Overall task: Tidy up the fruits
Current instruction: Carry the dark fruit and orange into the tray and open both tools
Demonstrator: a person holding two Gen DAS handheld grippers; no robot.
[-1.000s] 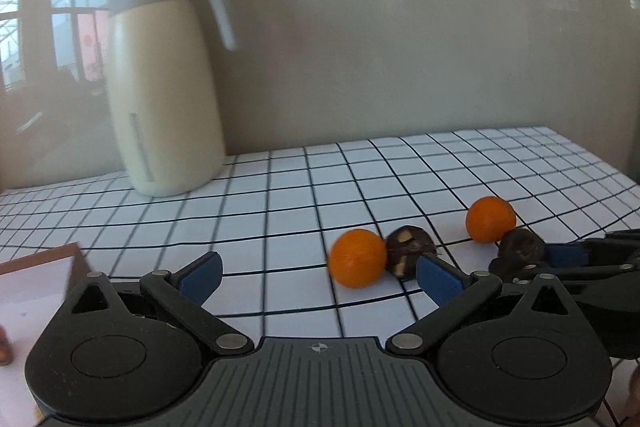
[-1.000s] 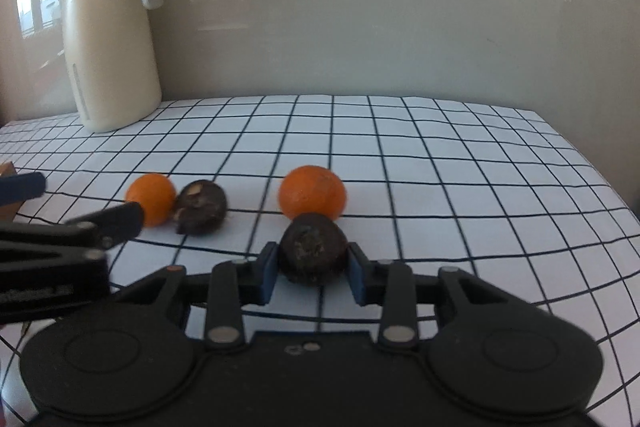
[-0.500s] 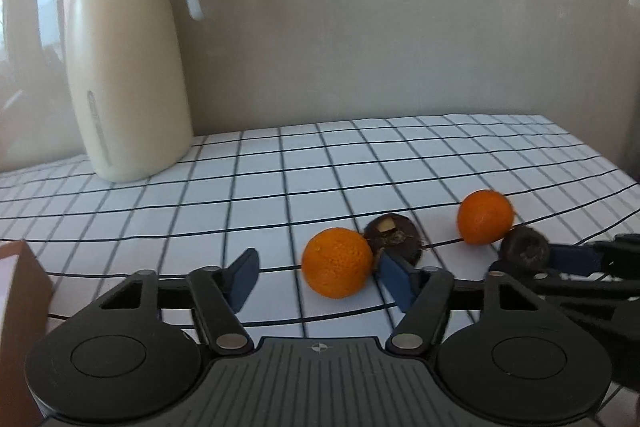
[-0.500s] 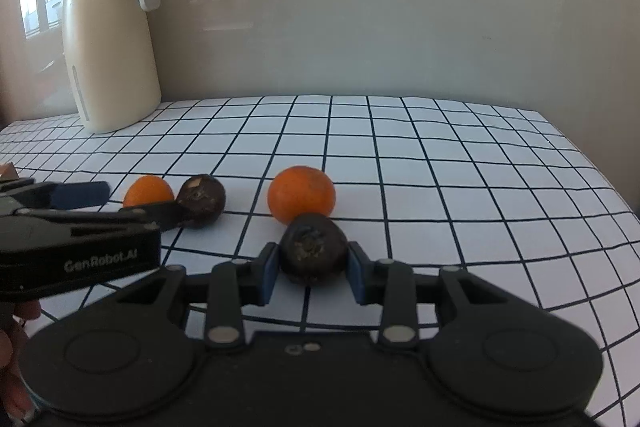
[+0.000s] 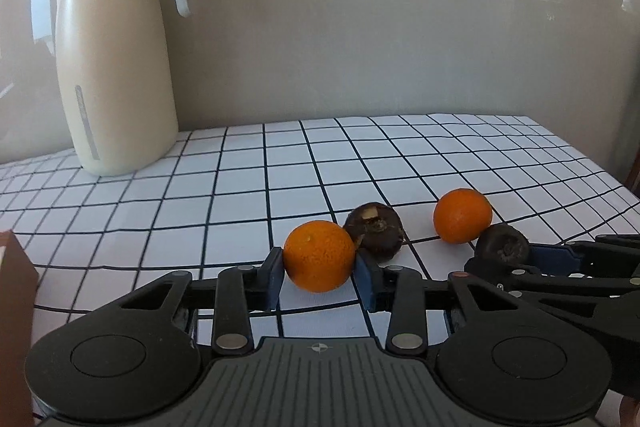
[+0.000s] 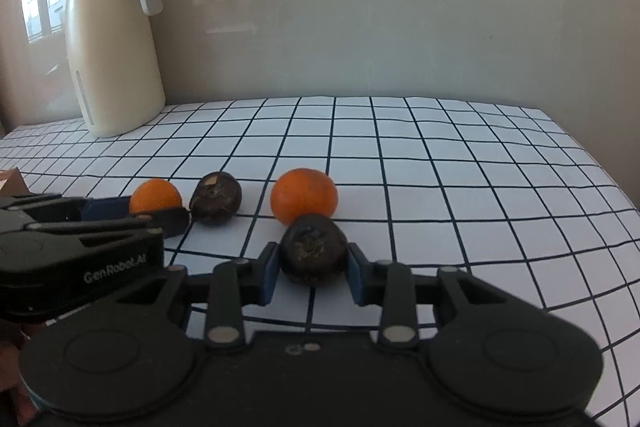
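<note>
1. Left wrist view: the left tongs reach forward low over a counter covered in white cloth with a black grid.
2. Their two blue pads sit on either side of a small orange. The left pad touches the peel; I cannot tell whether the right pad touches, so the grasp looks closed around the fruit but is not certain to be tight.
3. A dark brown round fruit rests on the counter just behind and to the right of that orange, touching it.
4. Farther right sits a second orange, with another dark fruit just in front of it, held at the tip of the right tongs coming in from the right edge.
5. A tall cream jug with a grey lid and handle stands upright at the back left, against a plain wall.
6. A brown box corner shows at the left edge.
7. Right wrist view: the right tongs are clenched on the dark fruit, both blue pads pressed to its sides, the fruit sitting on the counter.
8. The second orange lies right behind it, touching or nearly so.
9. To the left, the left tongs enter from the side, with the small orange at their tip and the other dark fruit just beside it.
10. The jug stands at the back left.
</note>
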